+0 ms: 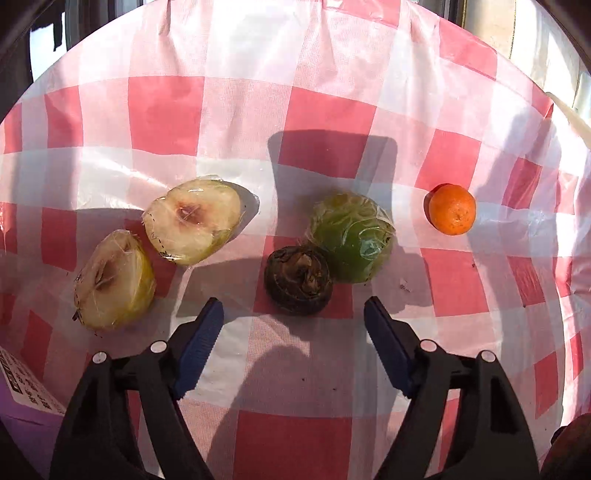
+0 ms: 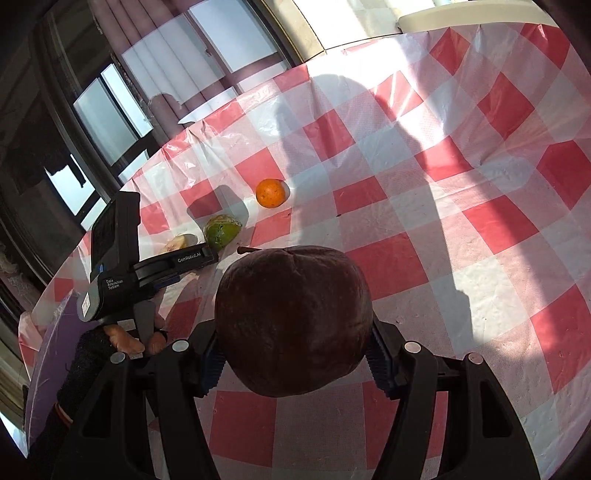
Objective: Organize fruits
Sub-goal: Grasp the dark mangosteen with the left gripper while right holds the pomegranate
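Observation:
In the left wrist view my left gripper (image 1: 293, 317) is open and empty, just short of a small dark wrinkled fruit (image 1: 298, 280). A green fruit wrapped in film (image 1: 351, 236) touches it behind. Two film-wrapped pale fruit halves (image 1: 192, 219) (image 1: 114, 280) lie to the left. An orange (image 1: 452, 209) sits apart at the right. In the right wrist view my right gripper (image 2: 293, 354) is shut on a large dark brown round fruit (image 2: 293, 317), held above the table. The orange (image 2: 271, 192) and the green fruit (image 2: 221, 230) lie beyond; the left gripper body (image 2: 122, 258) is at the left.
A red-and-white checked plastic cloth (image 1: 166, 114) covers the table. A purple board (image 2: 51, 347) lies at the table's near left. Windows and curtains (image 2: 110, 110) stand beyond the far edge. A pale ledge (image 2: 461, 14) borders the far right corner.

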Action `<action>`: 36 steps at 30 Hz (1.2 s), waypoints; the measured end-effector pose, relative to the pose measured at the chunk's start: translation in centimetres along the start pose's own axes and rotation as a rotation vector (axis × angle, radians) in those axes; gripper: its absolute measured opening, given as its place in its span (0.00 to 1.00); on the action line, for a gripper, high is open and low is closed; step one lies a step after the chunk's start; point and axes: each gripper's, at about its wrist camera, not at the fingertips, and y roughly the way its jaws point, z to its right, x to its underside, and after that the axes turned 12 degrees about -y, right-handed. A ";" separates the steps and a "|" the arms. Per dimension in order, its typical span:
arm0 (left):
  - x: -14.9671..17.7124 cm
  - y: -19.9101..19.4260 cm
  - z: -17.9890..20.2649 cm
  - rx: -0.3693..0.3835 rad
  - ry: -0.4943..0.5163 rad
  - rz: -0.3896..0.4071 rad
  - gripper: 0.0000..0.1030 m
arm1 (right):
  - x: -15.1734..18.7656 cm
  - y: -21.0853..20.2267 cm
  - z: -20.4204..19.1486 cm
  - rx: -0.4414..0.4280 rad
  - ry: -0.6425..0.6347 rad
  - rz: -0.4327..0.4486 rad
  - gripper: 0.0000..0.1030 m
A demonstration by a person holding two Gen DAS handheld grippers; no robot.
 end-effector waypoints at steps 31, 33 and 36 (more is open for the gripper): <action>15.5 -13.6 -7.9 0.486 -0.125 -0.021 0.36 | 0.2 0.1 -0.1 0.008 -0.006 -0.011 0.61; 15.5 -13.5 -7.7 0.485 -0.121 -0.025 0.36 | 0.2 0.4 -0.1 0.008 -0.008 -0.022 0.61; 15.4 -13.5 -7.8 0.487 -0.130 -0.021 0.36 | 0.1 0.6 -0.2 0.013 -0.013 -0.037 0.61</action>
